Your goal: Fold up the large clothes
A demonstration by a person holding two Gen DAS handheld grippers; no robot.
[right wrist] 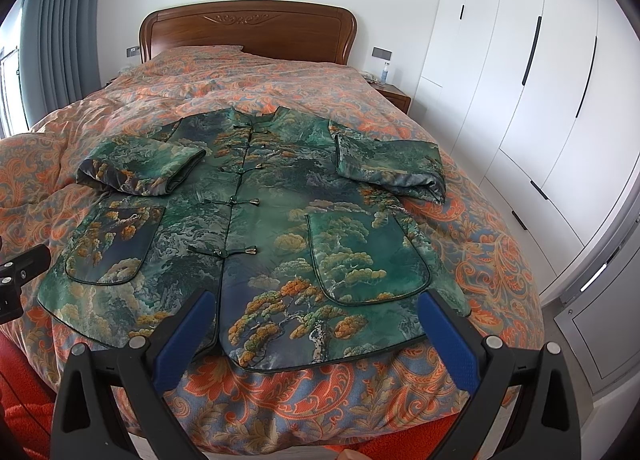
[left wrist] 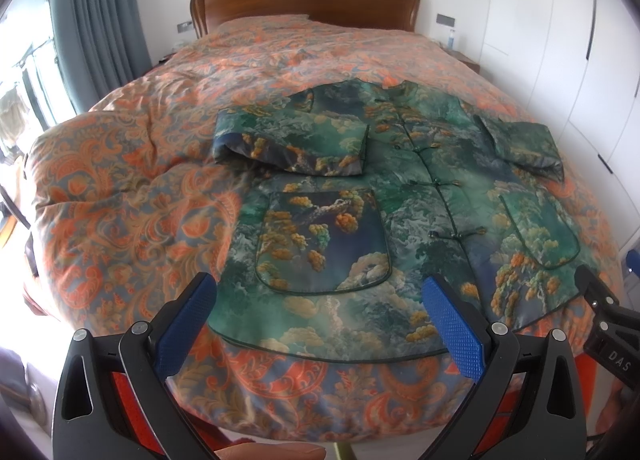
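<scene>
Jacket (right wrist: 260, 228) lies flat, sleeves folded in, on the bed (right wrist: 500, 260) while the left tongs (left wrist: 320, 320) and right tongs (right wrist: 316, 332) hover level over its hem, both spread wide and empty.

Left gripper (left wrist: 320, 312) and right gripper (right wrist: 316, 324) side by side, fingers spread wide, empty.

"das" on right gripper (left wrist: 596, 292)

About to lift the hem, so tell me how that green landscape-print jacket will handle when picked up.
The green landscape-print padded jacket will probably drape and sag, not hold shape. Its puffy folded sleeves suggest quilting, so likely bulky yet fairly light. The sheen hints at slippery fabric, so the sleeves may unfold.
</scene>
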